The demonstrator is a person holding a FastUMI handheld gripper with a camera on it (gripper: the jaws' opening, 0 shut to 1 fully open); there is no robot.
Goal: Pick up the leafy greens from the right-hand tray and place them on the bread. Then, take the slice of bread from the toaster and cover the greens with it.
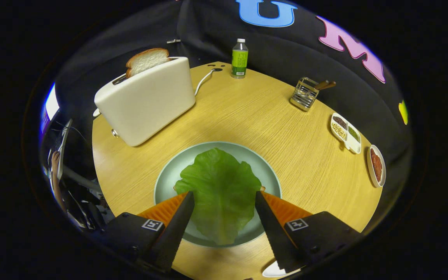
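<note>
A green lettuce leaf (pixel 220 190) lies flat on the pale green plate (pixel 168 173), spread over most of it. Small tan corners of bread (pixel 262 188) peek out from under the leaf's edges. My gripper (pixel 224 193) hovers over the plate, open wide, its two fingers on either side of the leaf and not pressing on it. Beyond the plate to the left stands a cream toaster (pixel 146 103) with a slice of bread (pixel 147 60) sticking up out of its slot.
The round wooden table (pixel 255 116) also holds a green bottle (pixel 239 58) at the back, a wire utensil holder (pixel 305 93), a divided dish of beans (pixel 345 132) and a small dish of red food (pixel 376 165) on the right. A white tray edge (pixel 275 269) shows beside the right finger.
</note>
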